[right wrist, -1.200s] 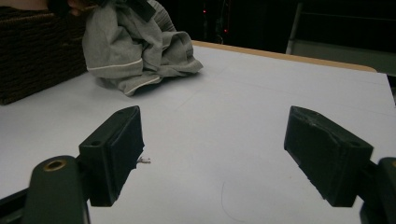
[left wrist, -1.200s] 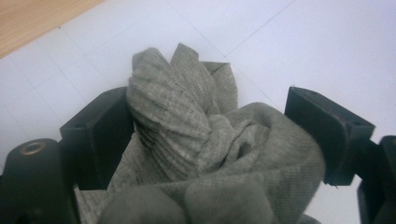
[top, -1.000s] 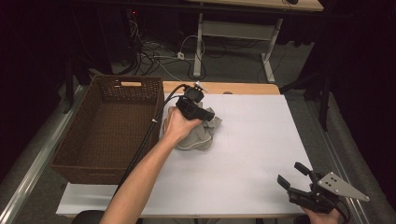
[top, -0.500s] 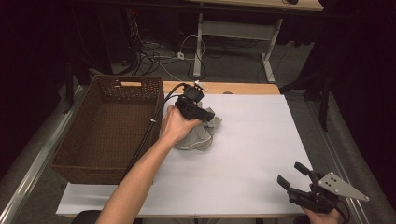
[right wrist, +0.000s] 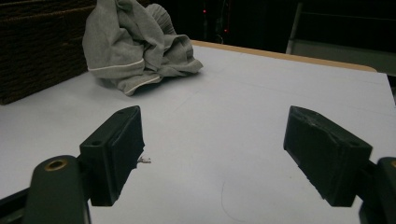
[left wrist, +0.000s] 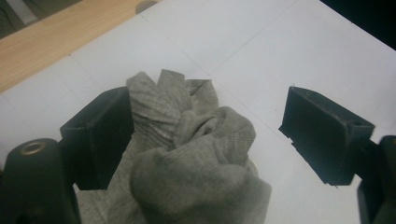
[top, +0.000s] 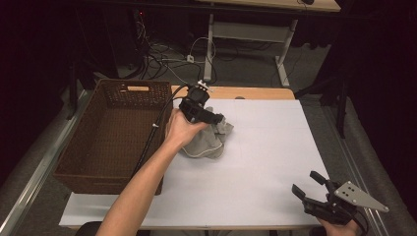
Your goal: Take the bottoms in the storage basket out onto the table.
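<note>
A crumpled grey cloth (top: 210, 143) lies on the white table top (top: 265, 147), just right of the basket. My left gripper (top: 214, 119) is held down over it by a hand. In the left gripper view this gripper (left wrist: 205, 122) stands open with the bunched cloth (left wrist: 201, 158) between its jaws; the left jaw touches the fabric and the right jaw is apart from it. My right gripper (top: 306, 183) rests open near the front right corner, holding nothing. In the right gripper view the gripper (right wrist: 212, 140) faces the cloth (right wrist: 135, 46) from far off.
An empty brown wicker basket (top: 110, 137) stands at the table's left side, its wall (right wrist: 37, 46) also seen in the right gripper view. A wooden strip (top: 255, 92) runs along the far edge. Cables and desk legs lie on the floor beyond.
</note>
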Action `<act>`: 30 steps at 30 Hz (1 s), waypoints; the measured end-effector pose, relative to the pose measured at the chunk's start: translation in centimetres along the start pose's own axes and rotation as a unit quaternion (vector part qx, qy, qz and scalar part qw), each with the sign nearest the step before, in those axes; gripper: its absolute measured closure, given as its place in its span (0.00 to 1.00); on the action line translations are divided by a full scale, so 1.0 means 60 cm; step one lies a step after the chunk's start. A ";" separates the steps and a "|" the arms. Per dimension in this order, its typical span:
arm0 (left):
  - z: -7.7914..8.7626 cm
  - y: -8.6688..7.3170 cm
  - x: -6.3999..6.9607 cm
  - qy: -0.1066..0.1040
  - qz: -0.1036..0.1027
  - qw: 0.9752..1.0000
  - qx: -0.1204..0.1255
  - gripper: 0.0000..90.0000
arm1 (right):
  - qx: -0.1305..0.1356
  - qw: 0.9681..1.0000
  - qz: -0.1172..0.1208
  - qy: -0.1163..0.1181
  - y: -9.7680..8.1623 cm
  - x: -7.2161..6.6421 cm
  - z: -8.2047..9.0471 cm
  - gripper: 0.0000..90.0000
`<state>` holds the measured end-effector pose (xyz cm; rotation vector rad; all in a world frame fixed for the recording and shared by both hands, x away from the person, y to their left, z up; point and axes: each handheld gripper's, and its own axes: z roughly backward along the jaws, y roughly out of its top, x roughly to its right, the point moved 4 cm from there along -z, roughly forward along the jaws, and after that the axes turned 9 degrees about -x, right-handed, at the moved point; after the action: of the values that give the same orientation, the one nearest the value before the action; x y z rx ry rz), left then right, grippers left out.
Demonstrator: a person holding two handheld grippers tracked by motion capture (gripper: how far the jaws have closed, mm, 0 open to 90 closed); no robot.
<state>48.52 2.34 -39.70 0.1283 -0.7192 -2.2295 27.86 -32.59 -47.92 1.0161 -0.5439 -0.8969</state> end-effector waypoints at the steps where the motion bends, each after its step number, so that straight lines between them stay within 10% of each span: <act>1: 0.001 0.000 -0.001 0.000 0.001 1.000 0.001 0.18 | 0.000 1.000 0.000 0.000 0.000 0.000 0.000 0.23; 30: 0.040 -0.022 -0.012 -0.005 0.002 1.000 0.015 0.18 | -0.001 1.000 0.000 -0.001 0.000 0.000 0.000 0.23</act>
<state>47.42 4.64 -38.48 0.1304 -0.7590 -2.2180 27.87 -32.58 -47.93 1.0140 -0.5438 -0.8980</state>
